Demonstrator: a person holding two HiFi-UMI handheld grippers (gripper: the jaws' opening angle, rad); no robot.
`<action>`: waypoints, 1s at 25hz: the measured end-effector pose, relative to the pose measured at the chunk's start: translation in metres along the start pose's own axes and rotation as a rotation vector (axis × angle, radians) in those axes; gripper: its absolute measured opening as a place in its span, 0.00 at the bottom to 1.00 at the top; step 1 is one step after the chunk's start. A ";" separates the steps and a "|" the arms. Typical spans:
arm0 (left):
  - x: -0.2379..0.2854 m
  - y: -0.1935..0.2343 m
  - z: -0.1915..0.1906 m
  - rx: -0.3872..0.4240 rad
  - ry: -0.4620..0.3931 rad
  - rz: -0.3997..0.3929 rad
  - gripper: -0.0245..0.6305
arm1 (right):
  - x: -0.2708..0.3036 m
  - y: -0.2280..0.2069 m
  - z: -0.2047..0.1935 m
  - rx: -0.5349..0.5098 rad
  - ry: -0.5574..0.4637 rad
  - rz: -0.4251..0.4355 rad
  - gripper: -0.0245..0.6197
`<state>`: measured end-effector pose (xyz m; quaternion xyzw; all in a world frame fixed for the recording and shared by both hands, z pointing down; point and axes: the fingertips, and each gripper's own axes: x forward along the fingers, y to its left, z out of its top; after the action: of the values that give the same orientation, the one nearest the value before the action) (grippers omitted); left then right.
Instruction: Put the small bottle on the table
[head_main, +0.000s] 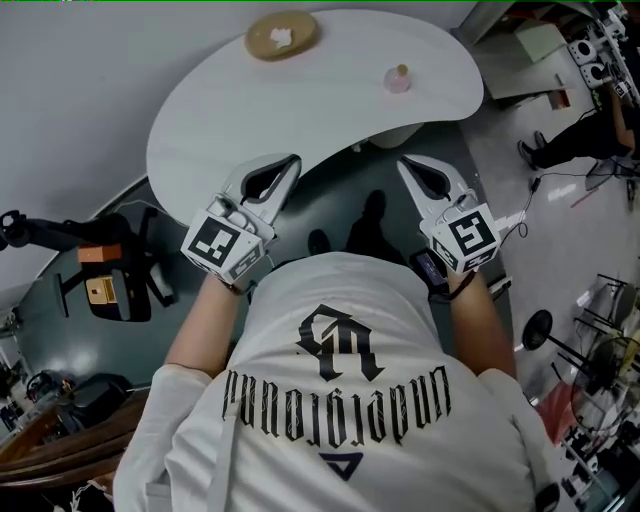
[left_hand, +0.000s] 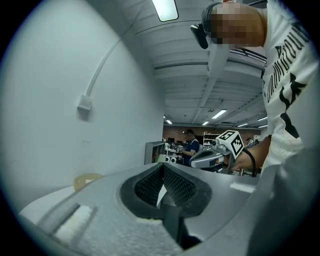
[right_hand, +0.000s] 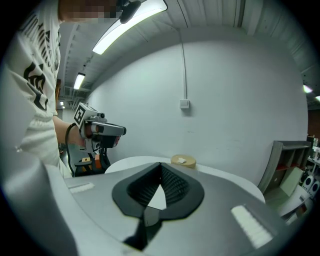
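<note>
A small pink bottle (head_main: 398, 78) stands upright on the white kidney-shaped table (head_main: 250, 110), toward its far right. Neither gripper touches it. My left gripper (head_main: 291, 162) hovers at the table's near edge, jaws together and nothing in them; in its own view the tips (left_hand: 162, 166) meet. My right gripper (head_main: 405, 163) hangs just off the near edge, below the bottle in the head view, also shut and empty (right_hand: 160, 165). Each gripper view shows the other gripper: the right one (left_hand: 220, 150) and the left one (right_hand: 100, 131). The bottle is hidden in both gripper views.
A round wooden disc (head_main: 282, 35) with a white scrap lies at the table's far edge, also seen as the disc (right_hand: 183, 160). A black stand with an orange box (head_main: 110, 280) is at the left. A grey wall backs the table. People and equipment fill the right side (head_main: 590, 130).
</note>
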<state>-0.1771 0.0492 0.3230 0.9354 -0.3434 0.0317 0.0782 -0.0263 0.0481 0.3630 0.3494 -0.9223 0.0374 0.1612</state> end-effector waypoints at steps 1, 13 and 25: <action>-0.003 -0.003 0.000 -0.002 -0.002 -0.007 0.05 | -0.004 0.005 0.000 0.002 0.002 -0.007 0.04; -0.009 -0.048 0.001 -0.002 -0.009 -0.050 0.05 | -0.048 0.018 0.001 0.017 -0.003 -0.022 0.04; 0.025 -0.156 -0.008 -0.011 0.014 0.026 0.05 | -0.148 0.010 -0.032 -0.005 -0.032 0.061 0.04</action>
<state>-0.0573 0.1518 0.3138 0.9302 -0.3550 0.0376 0.0852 0.0800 0.1546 0.3454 0.3211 -0.9351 0.0343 0.1461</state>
